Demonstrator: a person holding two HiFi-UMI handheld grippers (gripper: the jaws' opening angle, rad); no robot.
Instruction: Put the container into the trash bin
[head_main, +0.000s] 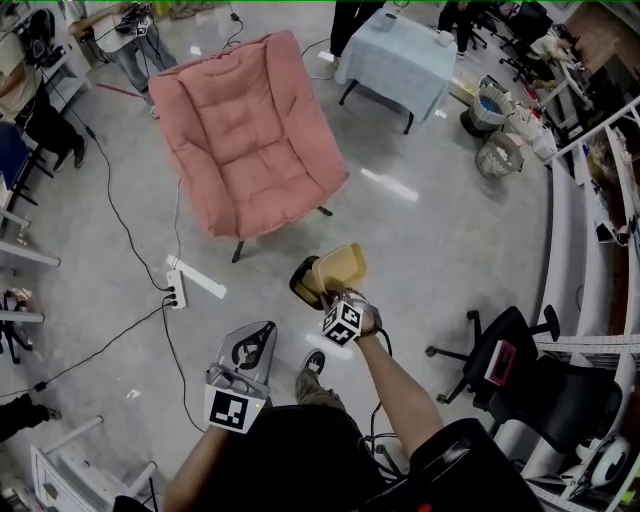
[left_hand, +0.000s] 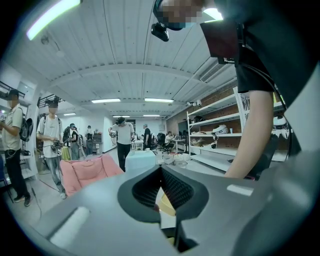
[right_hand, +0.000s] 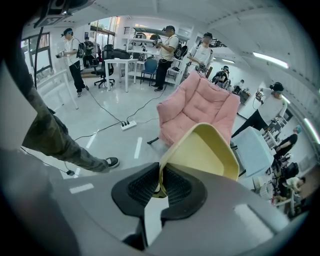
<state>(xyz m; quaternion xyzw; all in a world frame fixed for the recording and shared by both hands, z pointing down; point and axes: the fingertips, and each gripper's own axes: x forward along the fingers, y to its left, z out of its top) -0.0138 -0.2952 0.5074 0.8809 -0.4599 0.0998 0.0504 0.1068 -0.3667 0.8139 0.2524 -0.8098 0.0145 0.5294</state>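
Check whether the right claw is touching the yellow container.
Touching. The right gripper view shows the right claw shut on the yellow container: its thin rim is pinched between both pads.

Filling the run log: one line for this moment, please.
right gripper: shut on container rim | left gripper: shut, empty | container: held above floor

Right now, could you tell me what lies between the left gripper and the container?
In the head view, only bare grey floor lies between the left gripper and the container, which the right gripper pinches.
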